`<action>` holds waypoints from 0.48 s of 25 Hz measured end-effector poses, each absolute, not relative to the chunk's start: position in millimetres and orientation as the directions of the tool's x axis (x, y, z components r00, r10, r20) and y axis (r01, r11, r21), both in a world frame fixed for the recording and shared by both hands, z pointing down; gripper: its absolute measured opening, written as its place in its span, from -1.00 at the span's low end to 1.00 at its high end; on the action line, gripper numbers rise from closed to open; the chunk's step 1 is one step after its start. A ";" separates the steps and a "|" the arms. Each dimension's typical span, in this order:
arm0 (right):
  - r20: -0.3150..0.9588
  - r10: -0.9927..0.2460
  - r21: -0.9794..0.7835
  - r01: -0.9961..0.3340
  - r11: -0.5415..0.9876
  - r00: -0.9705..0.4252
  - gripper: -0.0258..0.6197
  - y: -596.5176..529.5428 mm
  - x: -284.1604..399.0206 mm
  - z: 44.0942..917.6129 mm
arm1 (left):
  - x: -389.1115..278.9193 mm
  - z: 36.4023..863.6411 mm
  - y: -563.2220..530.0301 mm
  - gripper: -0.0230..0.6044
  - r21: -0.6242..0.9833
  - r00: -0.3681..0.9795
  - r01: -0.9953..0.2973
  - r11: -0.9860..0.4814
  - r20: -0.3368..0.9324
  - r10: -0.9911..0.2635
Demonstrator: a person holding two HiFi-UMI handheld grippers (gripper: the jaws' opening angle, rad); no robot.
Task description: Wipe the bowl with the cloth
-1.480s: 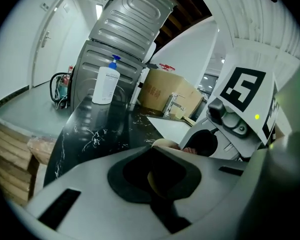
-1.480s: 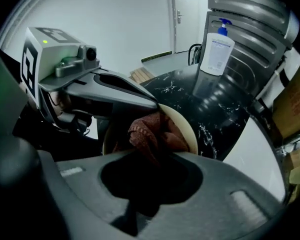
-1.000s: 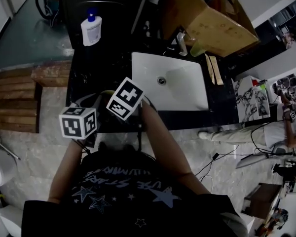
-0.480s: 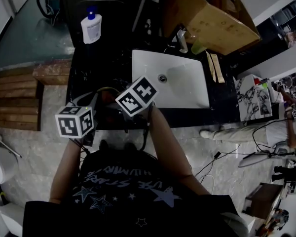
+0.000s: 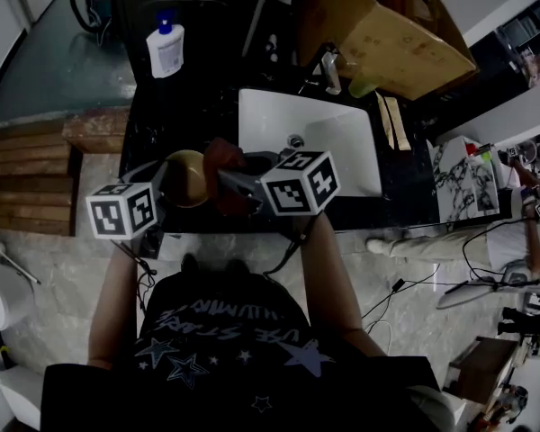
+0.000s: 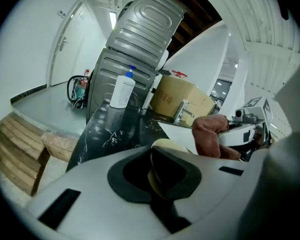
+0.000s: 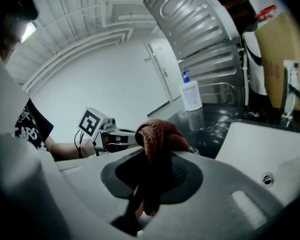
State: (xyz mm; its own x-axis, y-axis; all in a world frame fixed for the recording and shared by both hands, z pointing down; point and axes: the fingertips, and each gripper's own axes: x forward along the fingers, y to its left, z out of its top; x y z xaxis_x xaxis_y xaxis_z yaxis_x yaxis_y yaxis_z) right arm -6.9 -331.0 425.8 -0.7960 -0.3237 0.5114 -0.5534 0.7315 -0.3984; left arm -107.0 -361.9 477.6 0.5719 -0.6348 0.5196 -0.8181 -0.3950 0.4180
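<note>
Up close, got the left gripper (image 6: 157, 176) clenched on the rim of the yellowish bowl (image 6: 166, 148), edge wedged right between its fingers. Just right of those, got the right gripper (image 7: 149, 186) pinching the reddish-brown cloth (image 7: 157, 134), bunched above its fingertips right by the bowl, can't tell if touching. Further out past both sets of fingers, just the white sink (image 5: 342, 151), faucet (image 5: 329, 68) and pump bottle (image 5: 166, 50).

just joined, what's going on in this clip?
A person with a gripper in each hand stands at a black marble counter by a white sink. The left gripper is shut on the rim of a small yellow bowl; the right gripper is shut on a bunched reddish-brown cloth, held just beside the bowl. Contact unclear.
</note>
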 end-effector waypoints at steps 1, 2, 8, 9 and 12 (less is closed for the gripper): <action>0.493 -0.368 -0.381 -0.576 0.724 -0.788 -0.72 -334.7 4.2 419.5 | -110.2 474.5 -363.1 -0.87 0.419 0.568 -0.820 -0.389 0.516 -0.642; 0.481 -0.407 -0.360 -0.598 0.716 -0.776 -0.72 -337.9 14.7 415.4 | -113.3 471.3 -364.4 -0.87 0.418 0.562 -0.824 -0.384 0.512 -0.650; 0.499 -0.452 -0.297 -0.636 0.712 -0.739 -0.72 -329.1 28.9 435.2 | -123.3 453.4 -370.0 -0.87 0.444 0.541 -0.828 -0.341 0.473 -0.695; 0.498 -0.443 -0.300 -0.628 0.718 -0.745 -0.72 -325.1 23.0 440.1 | -122.1 449.7 -371.5 -0.87 0.458 0.542 -0.823 -0.336 0.459 -0.703; 0.480 -0.439 -0.298 -0.612 0.733 -0.760 -0.72 -317.7 4.8 447.4 | -117.4 439.0 -375.2 -0.87 0.477 0.541 -0.816 -0.328 0.428 -0.724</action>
State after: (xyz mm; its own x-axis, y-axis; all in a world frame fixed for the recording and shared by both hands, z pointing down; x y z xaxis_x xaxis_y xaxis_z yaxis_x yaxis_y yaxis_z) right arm 4.8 -317.7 447.4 -0.7595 -0.4393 0.4797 -0.6119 0.7326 -0.2981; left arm -117.4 -375.2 439.0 0.5412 -0.7239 0.4279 -0.8156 -0.3279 0.4768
